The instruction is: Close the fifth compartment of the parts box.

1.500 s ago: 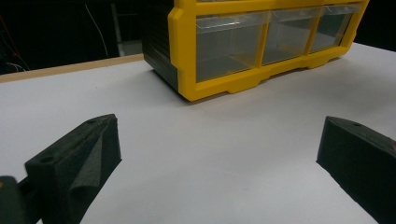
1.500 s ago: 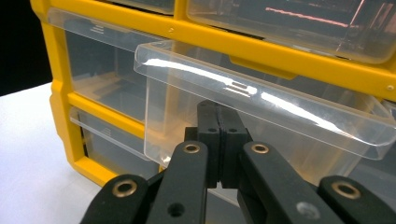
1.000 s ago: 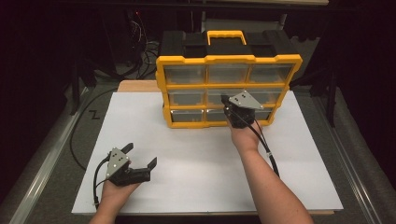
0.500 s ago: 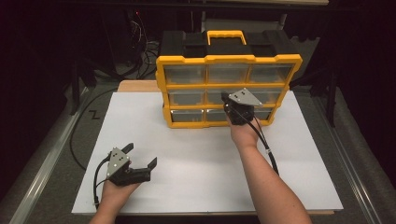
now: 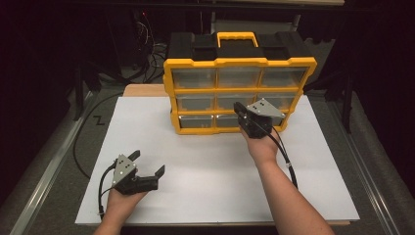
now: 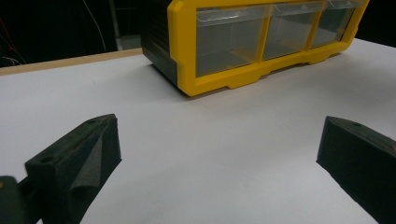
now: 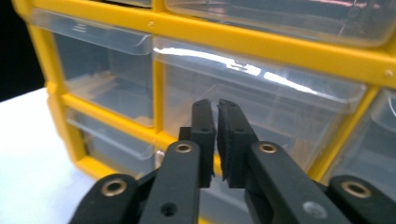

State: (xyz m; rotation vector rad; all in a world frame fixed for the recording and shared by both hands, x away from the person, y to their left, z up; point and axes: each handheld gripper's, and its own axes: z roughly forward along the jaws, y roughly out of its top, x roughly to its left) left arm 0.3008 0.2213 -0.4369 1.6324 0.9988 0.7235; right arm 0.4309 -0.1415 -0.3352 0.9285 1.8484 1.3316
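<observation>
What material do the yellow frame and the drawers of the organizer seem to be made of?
The yellow frame looks like moulded plastic, opaque, with a slight sheen and rounded edges. The drawers look like clear glossy plastic: they are see-through and catch bright highlights.

Yellow-framed drawer cabinet (image 5: 240, 93) with black body and yellow carry handle, upright at upper centre of the high view on the white table. Nine clear plastic drawers in three rows of three, all pushed in.

White table (image 5: 205, 161), grey floor (image 5: 44, 161), dark surroundings
</observation>
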